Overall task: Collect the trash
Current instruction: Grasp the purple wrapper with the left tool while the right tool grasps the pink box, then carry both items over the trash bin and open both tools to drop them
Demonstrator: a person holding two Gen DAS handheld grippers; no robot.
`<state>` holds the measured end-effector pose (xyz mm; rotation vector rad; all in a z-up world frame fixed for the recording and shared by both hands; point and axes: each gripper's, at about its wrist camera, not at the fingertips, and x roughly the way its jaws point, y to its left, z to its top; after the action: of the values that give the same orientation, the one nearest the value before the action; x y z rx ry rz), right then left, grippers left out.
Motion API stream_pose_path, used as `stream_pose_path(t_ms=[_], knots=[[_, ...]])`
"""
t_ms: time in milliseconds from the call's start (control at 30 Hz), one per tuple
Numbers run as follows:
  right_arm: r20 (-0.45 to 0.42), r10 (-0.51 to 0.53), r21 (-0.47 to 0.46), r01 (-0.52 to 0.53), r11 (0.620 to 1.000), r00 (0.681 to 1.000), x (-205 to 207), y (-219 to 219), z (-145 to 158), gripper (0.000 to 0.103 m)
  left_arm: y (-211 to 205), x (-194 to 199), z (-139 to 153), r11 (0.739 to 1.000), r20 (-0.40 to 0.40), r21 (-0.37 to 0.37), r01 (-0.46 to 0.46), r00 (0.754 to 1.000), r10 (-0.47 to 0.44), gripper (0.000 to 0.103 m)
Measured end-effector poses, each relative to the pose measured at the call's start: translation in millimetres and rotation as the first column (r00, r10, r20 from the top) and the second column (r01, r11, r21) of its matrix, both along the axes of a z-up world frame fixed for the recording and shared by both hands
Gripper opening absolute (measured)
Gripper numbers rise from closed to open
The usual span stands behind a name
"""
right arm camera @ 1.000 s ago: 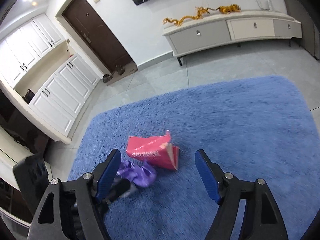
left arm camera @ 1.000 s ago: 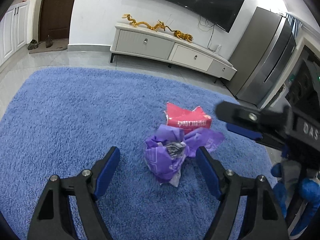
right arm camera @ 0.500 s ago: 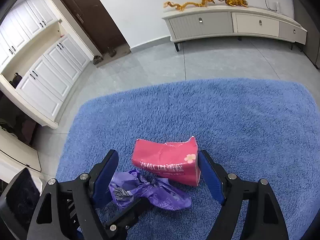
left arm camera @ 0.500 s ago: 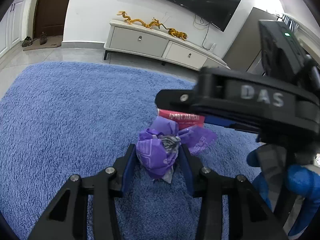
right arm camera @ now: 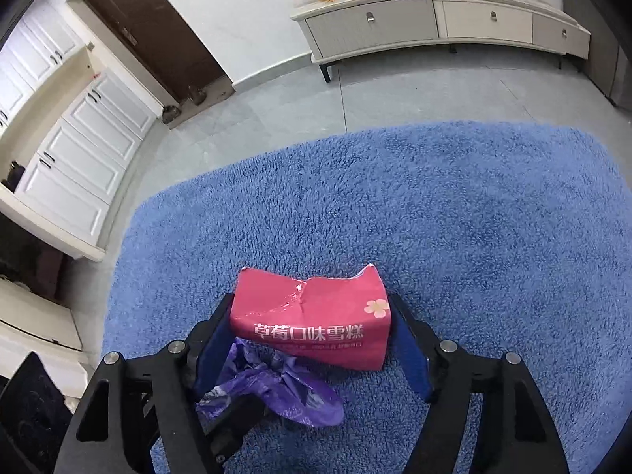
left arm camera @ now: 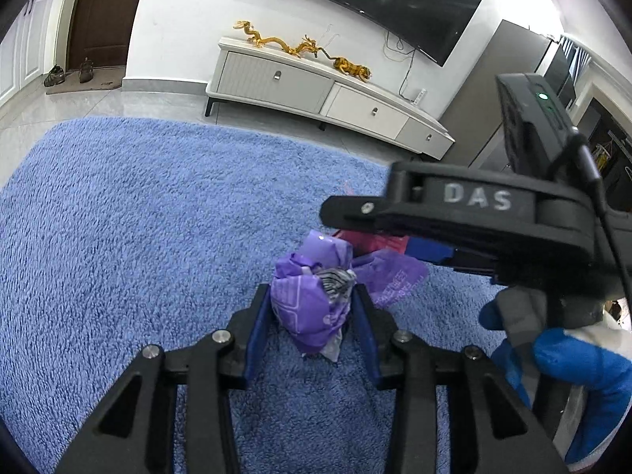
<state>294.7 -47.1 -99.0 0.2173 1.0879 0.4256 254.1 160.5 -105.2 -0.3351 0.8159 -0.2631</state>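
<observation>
A crumpled purple wrapper [left arm camera: 312,300] lies on the blue rug [left arm camera: 138,217]. My left gripper [left arm camera: 312,308] is shut on it, both blue pads pressing its sides. A torn pink box [right arm camera: 312,312] with white characters stands on the rug just behind the wrapper. My right gripper [right arm camera: 312,324] is closed in around the pink box, its pads against both ends. In the left wrist view the right gripper's black body [left arm camera: 474,213] hides most of the pink box [left arm camera: 379,243]. The purple wrapper [right arm camera: 276,387] also shows under the box in the right wrist view.
The rug lies on a grey tiled floor [right arm camera: 395,94]. A white TV cabinet [left arm camera: 316,87] with golden figurines stands at the far wall under a TV. White cupboards [right arm camera: 79,142] and a brown door [right arm camera: 158,31] are at the left.
My left gripper closed onto the purple wrapper. My right gripper came forward over the pink box and closed from wide open until its pads met the box's ends.
</observation>
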Motion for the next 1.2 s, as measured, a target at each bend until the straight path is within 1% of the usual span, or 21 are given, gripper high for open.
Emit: stream_pose_path(t_ms=[200, 333, 433, 500, 600, 767, 900, 1100, 1200], knots=[[0.079, 0.015, 0.032, -0.018, 0.999, 0.997, -25.7, -20.2, 17.1, 0.07, -6.9, -9.5, 7.9, 0.999, 0.021, 0.038, -0.004, 1.0, 0.003, 0.036], [0.147, -0.009, 0.025, 0.005, 1.0, 0.989, -53.3, -39.6, 34.4, 0.07, -12.1, -22.5, 16.7, 0.998, 0.038, 0.056, 0.003, 0.999, -0.005, 0.036], [0.179, -0.033, 0.039, 0.026, 0.999, 0.983, -75.1, -54.2, 44.9, 0.07, -14.3, -34.1, 25.3, 0.998, 0.053, 0.064, 0.006, 0.999, -0.01, 0.035], [0.196, -0.044, 0.038, 0.038, 0.999, 0.98, -85.7, -57.4, 48.3, 0.07, -15.9, -44.9, 34.3, 0.997, 0.071, 0.073, 0.008, 0.997, -0.013, 0.035], [0.223, -0.063, 0.033, 0.057, 0.998, 0.973, -112.5, -69.5, 55.9, 0.07, -18.3, -62.5, 46.8, 0.995, 0.103, 0.098, 0.009, 0.995, -0.019, 0.035], [0.247, -0.093, 0.019, 0.091, 0.996, 0.964, -151.4, -88.8, 61.3, 0.07, -25.6, -101.2, 67.6, 0.992, 0.144, 0.125, 0.005, 0.989, -0.023, 0.035], [0.255, -0.106, -0.015, 0.114, 0.993, 0.961, -192.2, -108.1, 61.5, 0.07, -32.7, -133.5, 78.6, 0.988, 0.177, 0.151, 0.016, 0.983, -0.043, 0.035], [0.28, -0.13, -0.066, 0.155, 0.986, 0.951, -237.1, -128.4, 62.7, 0.07, -55.9, -174.8, 86.6, 0.982, 0.195, 0.181, 0.056, 0.977, -0.092, 0.035], [0.278, -0.151, -0.074, 0.177, 0.981, 0.949, -258.9, -142.0, 59.4, 0.07, -70.6, -191.8, 87.7, 0.98, 0.194, 0.175, 0.096, 0.972, -0.13, 0.035]])
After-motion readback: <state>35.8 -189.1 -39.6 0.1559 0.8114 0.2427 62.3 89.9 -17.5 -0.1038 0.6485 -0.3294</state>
